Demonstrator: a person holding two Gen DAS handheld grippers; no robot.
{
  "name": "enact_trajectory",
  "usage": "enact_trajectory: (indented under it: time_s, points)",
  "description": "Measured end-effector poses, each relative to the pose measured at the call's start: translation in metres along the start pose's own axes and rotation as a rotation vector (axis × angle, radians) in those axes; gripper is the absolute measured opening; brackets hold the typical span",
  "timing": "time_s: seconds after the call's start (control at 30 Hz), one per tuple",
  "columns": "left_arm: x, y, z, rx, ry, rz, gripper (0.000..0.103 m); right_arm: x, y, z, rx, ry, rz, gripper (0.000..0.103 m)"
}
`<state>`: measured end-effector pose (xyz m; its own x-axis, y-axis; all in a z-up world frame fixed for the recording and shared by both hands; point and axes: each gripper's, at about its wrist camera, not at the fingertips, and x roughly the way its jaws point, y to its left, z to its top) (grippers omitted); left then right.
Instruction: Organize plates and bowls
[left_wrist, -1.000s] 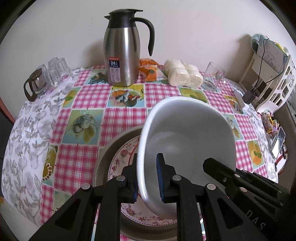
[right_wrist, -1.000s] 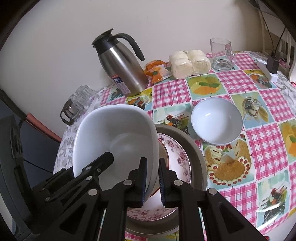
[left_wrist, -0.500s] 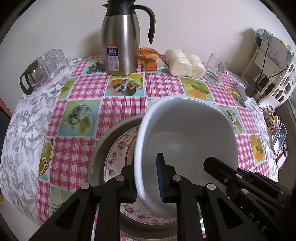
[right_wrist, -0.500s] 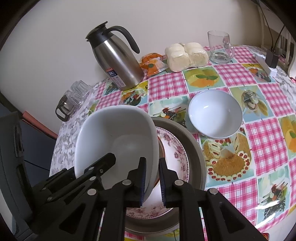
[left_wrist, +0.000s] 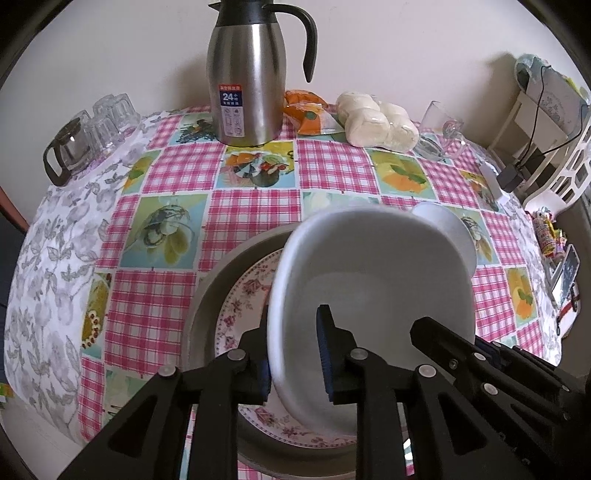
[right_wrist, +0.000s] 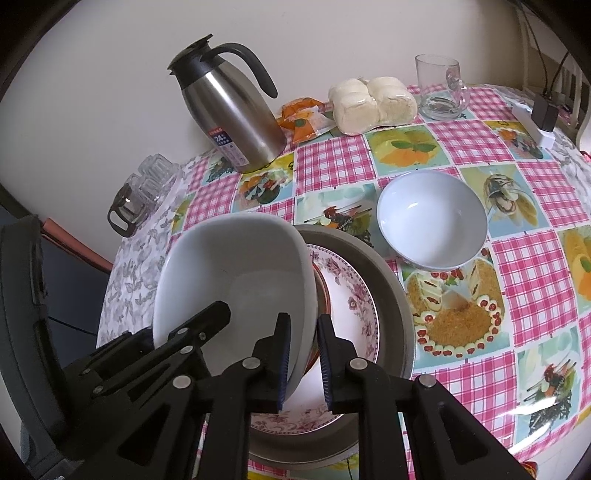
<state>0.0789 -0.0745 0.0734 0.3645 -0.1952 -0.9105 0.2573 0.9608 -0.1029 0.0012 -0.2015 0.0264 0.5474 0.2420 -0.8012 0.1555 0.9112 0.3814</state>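
Grippers hold one big white squarish bowl (left_wrist: 373, 280) from two sides. The left hand-held gripper (left_wrist: 293, 360) pinches the bowl's rim at 9 o'clock, and the right hand-held gripper (right_wrist: 302, 356) pinches the rim at 3 o'clock. The bowl tilts over a flowery pink-and-white plate (right_wrist: 354, 306) that sits inside a wide grey dish (right_wrist: 397, 295). A small round white bowl (right_wrist: 432, 218) rests on the checked table (right_wrist: 532, 273) at 2 o'clock from the dish. A shiny steel jug (left_wrist: 245, 81) stands at 12 o'clock.

Two white bowls (right_wrist: 236, 280) (right_wrist: 432, 218), two plates (right_wrist: 354, 306) (right_wrist: 391, 280), one flask (right_wrist: 229, 118), one mug (right_wrist: 441, 88)
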Motion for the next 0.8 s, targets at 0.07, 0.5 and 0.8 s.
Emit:
enact_trajectory:
  time_s: [0.07, 0.5, 0.8]
  points:
    - [0.001, 0.001, 0.000, 0.001, 0.003, 0.006, 0.025, 0.001, 0.000, 0.000, -0.002, 0.002, -0.001, 0.019]
    - [0.004, 0.003, 0.000, -0.007, 0.012, 0.012, 0.026, 0.004, 0.001, 0.000, -0.017, 0.006, -0.022, 0.022]
    - [0.008, 0.004, 0.001, -0.003, 0.022, 0.032, 0.025, -0.005, -0.001, 0.003, -0.021, -0.028, -0.020, 0.022]
